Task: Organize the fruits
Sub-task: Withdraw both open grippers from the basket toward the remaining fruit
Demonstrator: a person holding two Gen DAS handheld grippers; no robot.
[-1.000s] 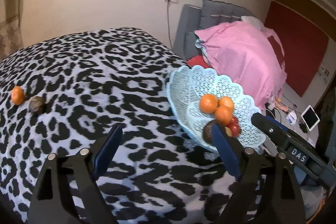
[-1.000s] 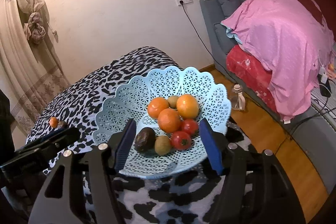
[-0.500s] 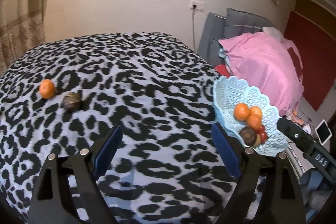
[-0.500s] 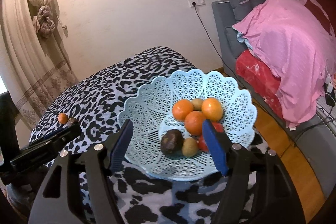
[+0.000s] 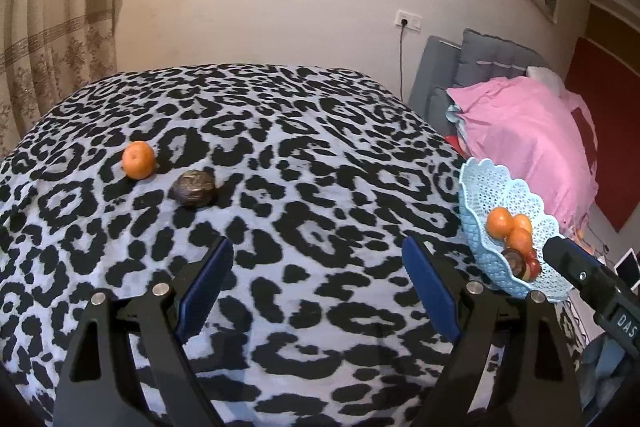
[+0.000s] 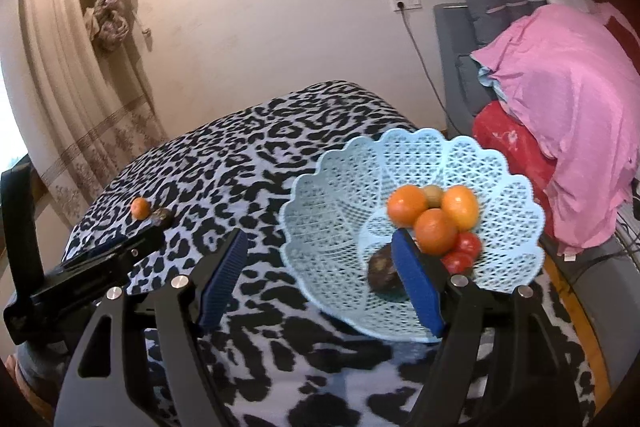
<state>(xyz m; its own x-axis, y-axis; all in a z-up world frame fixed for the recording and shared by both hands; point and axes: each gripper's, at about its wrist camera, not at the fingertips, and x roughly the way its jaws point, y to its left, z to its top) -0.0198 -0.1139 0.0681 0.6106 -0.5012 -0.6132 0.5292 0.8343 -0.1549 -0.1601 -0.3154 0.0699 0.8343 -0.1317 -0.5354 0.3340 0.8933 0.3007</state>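
Left wrist view: left tongs [image 5: 316, 281] spread wide over the leopard-print worktop [image 5: 280, 147], nothing between the pads. Ahead and to the left, a loose orange [image 5: 138, 159] just beside a dark avocado [image 5: 195, 187], apart from the tongs. At the right edge, a pale blue lattice basket [image 5: 476, 195] with heaped fruit.

Right wrist view: right tongs [image 6: 320, 275] just been opening, jaws apart, empty. Behind the right pad, the basket [image 6: 332, 211] with three oranges [image 6: 436, 231], a kiwi, two tomatoes [image 6: 466, 247] and a dark avocado [image 6: 382, 273]. Far left, the loose orange [image 6: 140, 207] and avocado.
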